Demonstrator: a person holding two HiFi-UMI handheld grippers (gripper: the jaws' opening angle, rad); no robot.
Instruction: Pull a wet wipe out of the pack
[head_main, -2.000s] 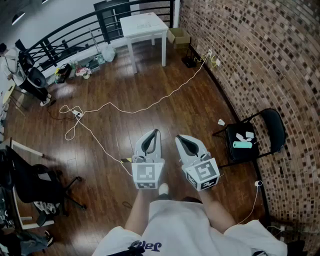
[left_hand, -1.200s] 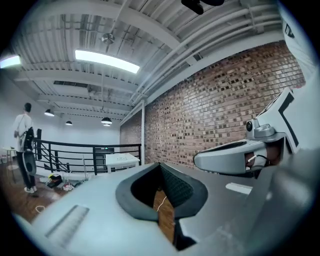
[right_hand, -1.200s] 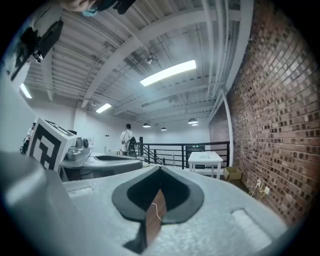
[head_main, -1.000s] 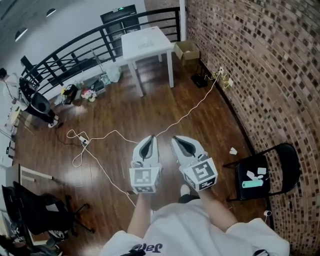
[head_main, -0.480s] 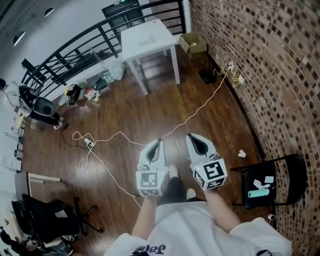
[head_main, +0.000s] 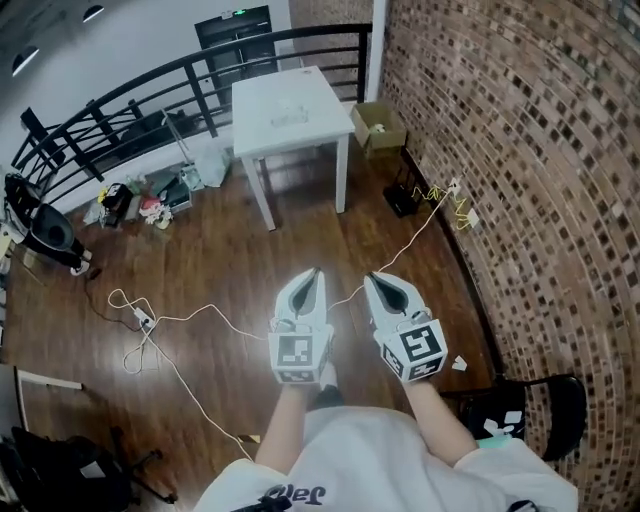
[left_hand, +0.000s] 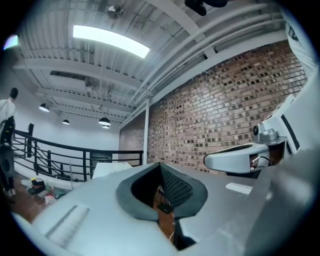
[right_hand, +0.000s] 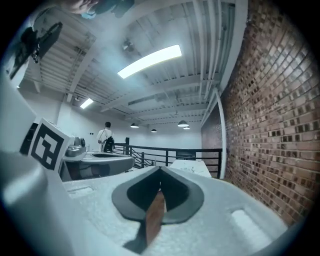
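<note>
**Both tools closed, nothing pinched**

My left gripper (head_main: 312, 276) and right gripper (head_main: 374, 282) are side by side, each with jaws pressed together and empty. The white table (head_main: 320, 125) stands well ahead. A small pale item (head_main: 287, 117) lies on it; I cannot tell if it is the wipe pack.

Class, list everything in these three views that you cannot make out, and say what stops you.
- Head view: the pale items on the white table are too small to identify.
- Head view: the black chair is partly covered by the person's sleeve, so what lies on its seat is unclear.
- Head view: the cardboard box is too small to show its contents.
- Right gripper view: the distant person is too small for detail.
</note>
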